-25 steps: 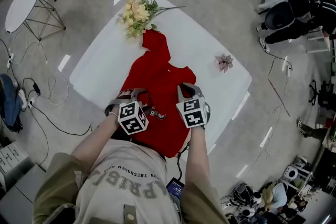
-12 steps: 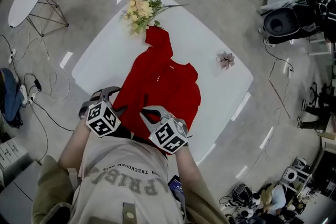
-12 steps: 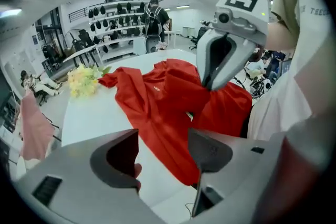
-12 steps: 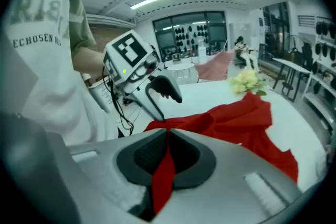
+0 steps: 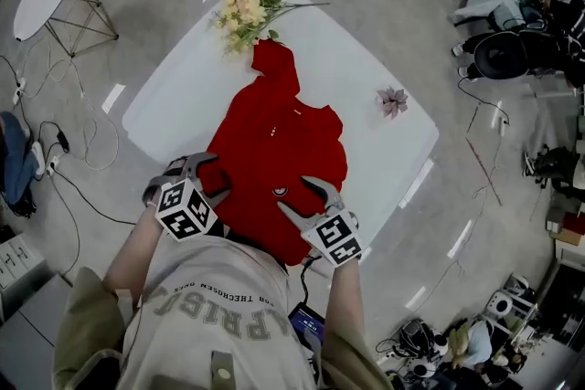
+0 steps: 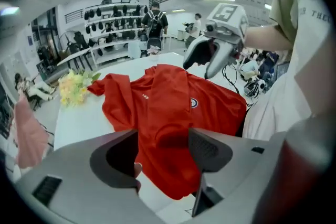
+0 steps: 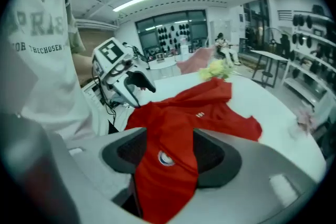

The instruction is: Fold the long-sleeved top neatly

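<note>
ok so the right claw is popping open right now. It was clamped tight a second ago, so I read this as it letting go of the red top after tugging the near part flat. Its own view shows the jaws apart with red cloth and the little round badge running between them, but the pads aren't pinching anything, the cloth just lies there. The left claw is spread wide too, nothing gripped, parked at the top's left edge with cloth showing in the gap. The top lies mostly flat in the middle of the white tabletop, 1 sleeve reaching up toward the bunch of flowers, and the hem end looks draped over the near edge by the person. Compared with 1 second back, both claws sat higher up, side by side on the middle of the garment. Now they're pulled back toward the person and the left claw has slid out to the side. My guess is that was smoothing, with no real fold in yet, so both claws are free to grab a sleeve or side next
</note>
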### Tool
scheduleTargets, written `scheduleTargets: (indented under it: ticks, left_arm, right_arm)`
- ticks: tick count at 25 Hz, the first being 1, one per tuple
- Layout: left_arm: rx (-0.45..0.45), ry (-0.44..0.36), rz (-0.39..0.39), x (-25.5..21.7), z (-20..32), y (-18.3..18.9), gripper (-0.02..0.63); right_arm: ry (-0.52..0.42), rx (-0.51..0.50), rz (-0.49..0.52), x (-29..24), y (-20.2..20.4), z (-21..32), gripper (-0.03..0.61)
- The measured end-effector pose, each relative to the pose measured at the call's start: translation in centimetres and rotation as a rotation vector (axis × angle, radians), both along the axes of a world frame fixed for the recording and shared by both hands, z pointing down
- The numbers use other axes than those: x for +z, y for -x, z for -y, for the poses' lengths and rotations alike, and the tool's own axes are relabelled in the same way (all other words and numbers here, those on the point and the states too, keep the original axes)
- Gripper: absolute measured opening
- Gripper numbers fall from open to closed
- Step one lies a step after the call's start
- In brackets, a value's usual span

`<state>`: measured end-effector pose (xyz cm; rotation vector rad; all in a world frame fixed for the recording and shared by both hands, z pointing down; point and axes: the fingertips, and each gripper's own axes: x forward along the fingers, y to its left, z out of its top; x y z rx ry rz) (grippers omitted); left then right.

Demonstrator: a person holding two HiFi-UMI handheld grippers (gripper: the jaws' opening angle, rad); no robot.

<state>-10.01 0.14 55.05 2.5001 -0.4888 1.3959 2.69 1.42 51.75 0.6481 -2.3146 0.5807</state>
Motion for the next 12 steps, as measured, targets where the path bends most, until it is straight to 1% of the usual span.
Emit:
scheduleTargets:
  ticks: [2,4,6,9,10,11,12]
  left_arm:
    - [0.052,-0.043,0.009,-0.2,-0.1,-2.0,0.285]
    - [0.083,-0.03,0.0,0.1,-0.5,-3.7,0.285]
    - [0.104,0.008,0.004,0.9,-1.4,-5.0,0.285]
    - [0.108,0.052,0.034,2.3,-2.4,-5.8,0.285]
    - [0.101,0.066,0.036,2.6,-2.6,-6.0,0.285]
    - [0.094,0.077,0.037,2.9,-2.8,-6.2,0.285]
    - [0.088,0.085,0.038,3.1,-3.0,-6.4,0.285]
  right_arm:
    - [-0.009,0.094,-0.099,1.3,-5.7,1.0,0.261]
    - [-0.015,0.143,-0.221,3.3,-10.1,1.7,0.261]
    - [-0.017,0.144,-0.322,5.4,-12.7,2.2,0.261]
    - [-0.003,0.09,-0.387,7.8,-13.5,2.8,0.258]
    - [-0.012,0.063,-0.416,8.3,-13.7,2.9,0.236]
    - [-0.038,0.039,-0.451,8.5,-14.0,3.0,0.176]
    - [-0.07,0.024,-0.479,8.5,-14.4,3.1,0.055]
